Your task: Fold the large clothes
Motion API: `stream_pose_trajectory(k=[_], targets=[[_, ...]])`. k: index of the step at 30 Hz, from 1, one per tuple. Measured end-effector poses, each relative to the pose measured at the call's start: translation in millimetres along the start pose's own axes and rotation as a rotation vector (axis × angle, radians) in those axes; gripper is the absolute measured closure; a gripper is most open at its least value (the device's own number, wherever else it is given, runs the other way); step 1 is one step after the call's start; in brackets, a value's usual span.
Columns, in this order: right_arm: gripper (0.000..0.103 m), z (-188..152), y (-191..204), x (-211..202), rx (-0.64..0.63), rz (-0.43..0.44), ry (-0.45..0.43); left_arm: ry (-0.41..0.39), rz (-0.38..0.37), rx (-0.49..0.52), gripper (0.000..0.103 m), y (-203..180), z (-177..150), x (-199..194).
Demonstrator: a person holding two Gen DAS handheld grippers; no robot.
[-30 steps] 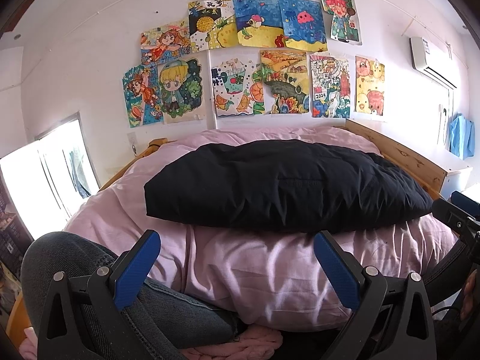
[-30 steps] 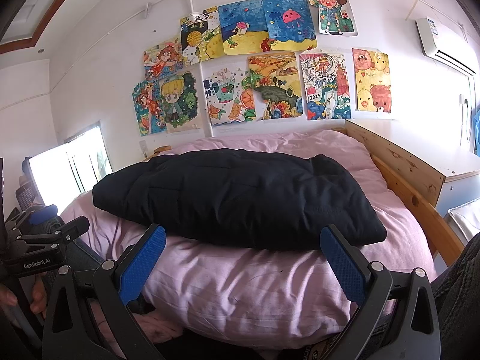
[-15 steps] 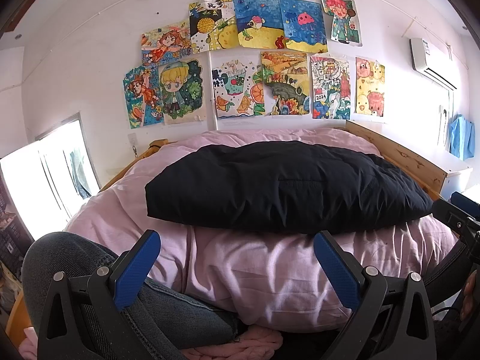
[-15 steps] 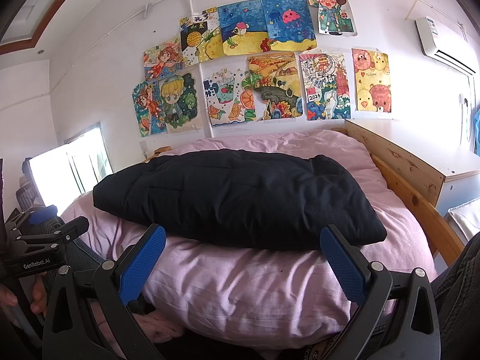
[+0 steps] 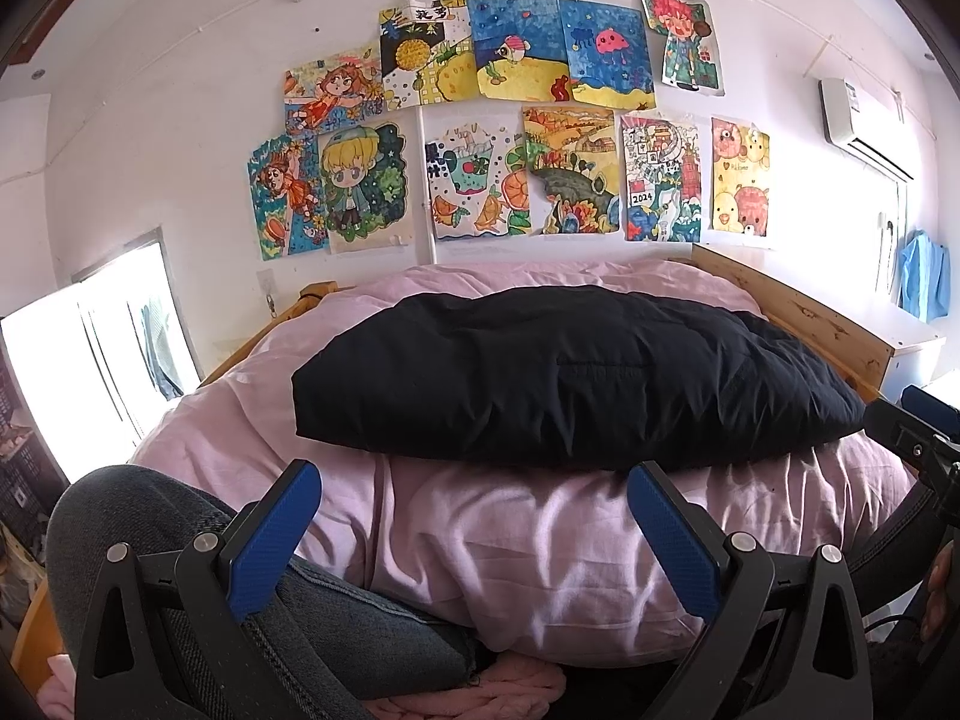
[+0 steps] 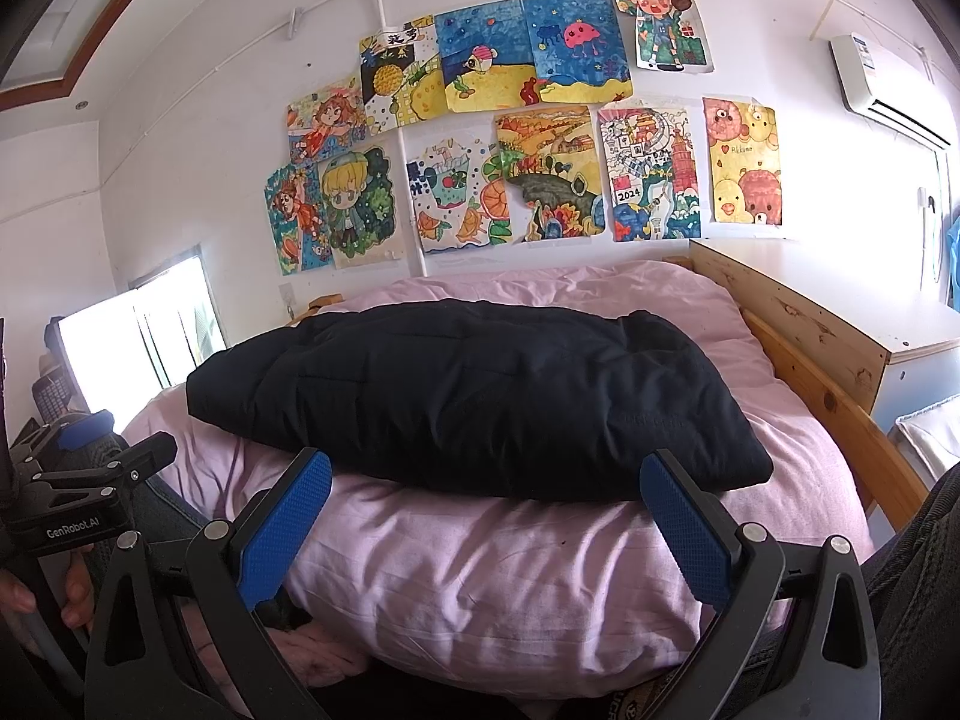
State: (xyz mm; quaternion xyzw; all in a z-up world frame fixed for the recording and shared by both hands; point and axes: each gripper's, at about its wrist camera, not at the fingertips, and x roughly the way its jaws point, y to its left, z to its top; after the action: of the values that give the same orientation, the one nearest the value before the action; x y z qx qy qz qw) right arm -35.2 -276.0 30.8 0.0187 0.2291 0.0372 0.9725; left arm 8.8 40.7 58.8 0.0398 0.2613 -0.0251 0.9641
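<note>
A black padded garment lies folded in a thick bundle on the pink quilt of the bed; it also shows in the right wrist view. My left gripper is open and empty, held back from the bed's near edge, below the garment. My right gripper is open and empty too, at the near edge, apart from the garment. Each gripper shows at the side of the other's view: the right one, the left one.
A wooden bed frame runs along the right side. A white cabinet stands beyond it. Drawings cover the far wall. A window is at the left. The person's jeans-clad knee is beside the left gripper.
</note>
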Motion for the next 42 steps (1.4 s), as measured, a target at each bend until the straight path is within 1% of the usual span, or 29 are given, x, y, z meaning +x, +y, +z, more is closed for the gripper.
stream_pose_trajectory(k=[42], targets=[[0.002,1.1,-1.6,1.0,-0.001,0.009,0.003,0.000,0.003,-0.004,0.000,-2.3,0.8,0.9]])
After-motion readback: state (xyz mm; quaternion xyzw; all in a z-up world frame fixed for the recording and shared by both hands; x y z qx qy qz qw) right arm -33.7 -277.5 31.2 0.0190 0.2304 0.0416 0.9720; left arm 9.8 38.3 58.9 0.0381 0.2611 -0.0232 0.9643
